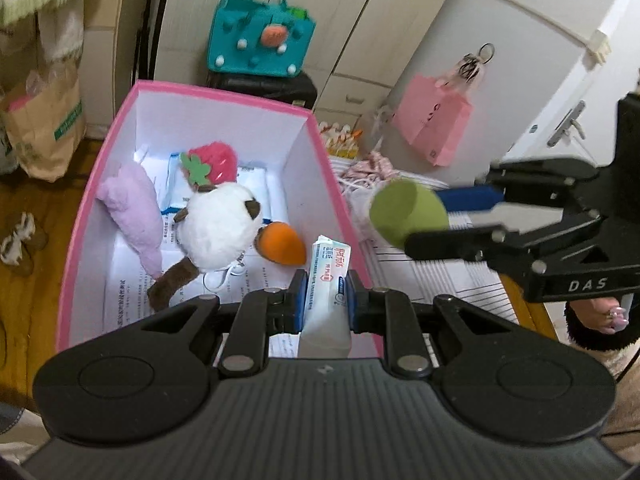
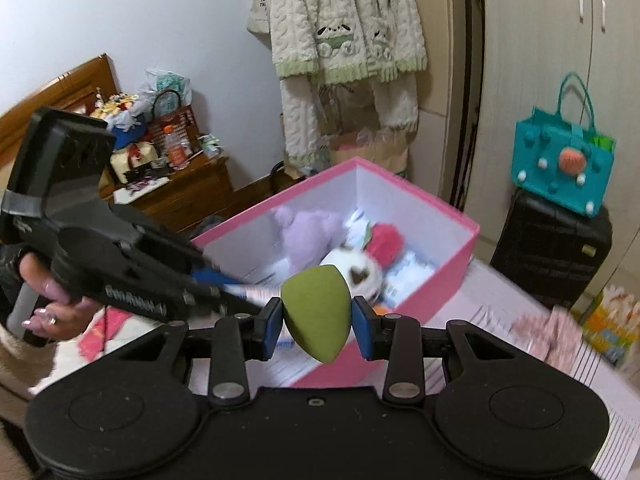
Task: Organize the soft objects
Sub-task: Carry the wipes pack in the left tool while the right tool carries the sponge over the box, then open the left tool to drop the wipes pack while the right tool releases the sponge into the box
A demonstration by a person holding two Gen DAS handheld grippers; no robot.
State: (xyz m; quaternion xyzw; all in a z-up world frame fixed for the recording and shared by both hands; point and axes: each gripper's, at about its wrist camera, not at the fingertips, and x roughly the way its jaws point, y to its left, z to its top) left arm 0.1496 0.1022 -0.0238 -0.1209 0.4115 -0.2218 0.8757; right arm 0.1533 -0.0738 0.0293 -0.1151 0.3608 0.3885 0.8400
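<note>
Left tongs [image 1: 323, 280] clamp a white tube [image 1: 326, 280], right tongs [image 2: 316, 322] squeeze a green sponge [image 2: 316, 312] — carry both over the pink box [image 1: 224, 94] before releasing.

green sponge [image 2: 316, 312] pinched, white tube [image 1: 326, 280] clamped

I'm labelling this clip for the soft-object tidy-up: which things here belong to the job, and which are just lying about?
Job:
- pink cardboard box
- green teardrop sponge in right gripper
- white tube in left gripper
- white round plush, lilac plush, strawberry plush, orange sponge

Lying about:
- teal felt bag
- pink paper bag
- black suitcase
</note>
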